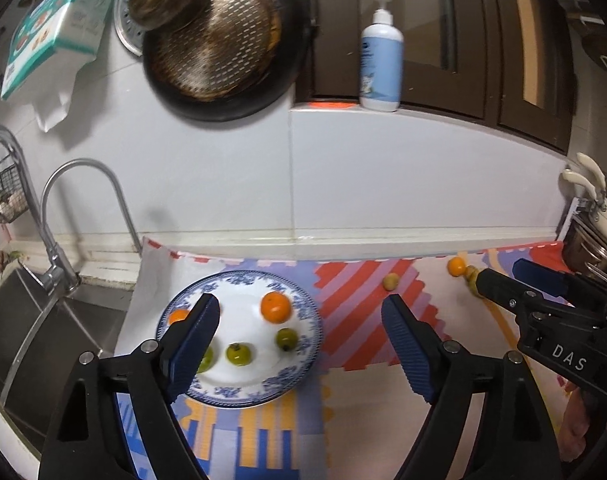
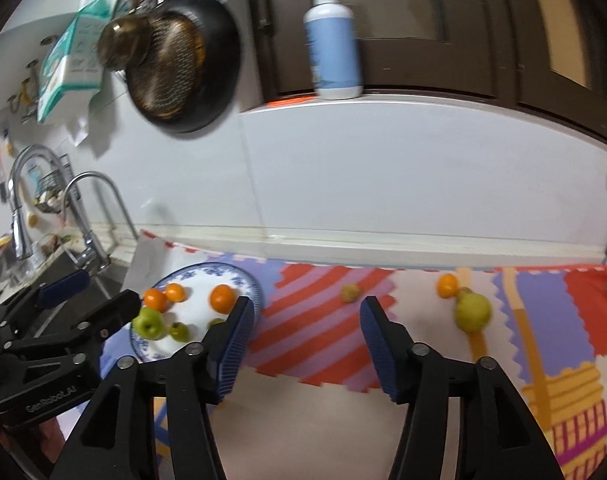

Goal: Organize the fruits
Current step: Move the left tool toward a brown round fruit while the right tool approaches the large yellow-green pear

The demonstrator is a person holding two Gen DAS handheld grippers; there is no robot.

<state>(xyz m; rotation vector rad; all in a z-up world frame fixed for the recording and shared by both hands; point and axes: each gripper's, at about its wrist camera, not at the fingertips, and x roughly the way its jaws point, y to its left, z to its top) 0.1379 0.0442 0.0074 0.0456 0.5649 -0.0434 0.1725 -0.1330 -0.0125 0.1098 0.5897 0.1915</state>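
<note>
A dark pan (image 1: 223, 44) hangs on the far wall, left of a pump bottle (image 1: 381, 60) on the ledge. Far left, a curved faucet (image 1: 63, 216) rises beside the sink (image 1: 35, 328).

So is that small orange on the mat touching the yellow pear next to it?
Touching, as far as it shows. In the right wrist view the orange sits against the pear's stem end with no mat visible between them; the picture is slightly blurred.

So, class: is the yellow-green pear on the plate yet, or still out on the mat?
Out. The pear lies on the patterned mat, far right of the plate.
</note>
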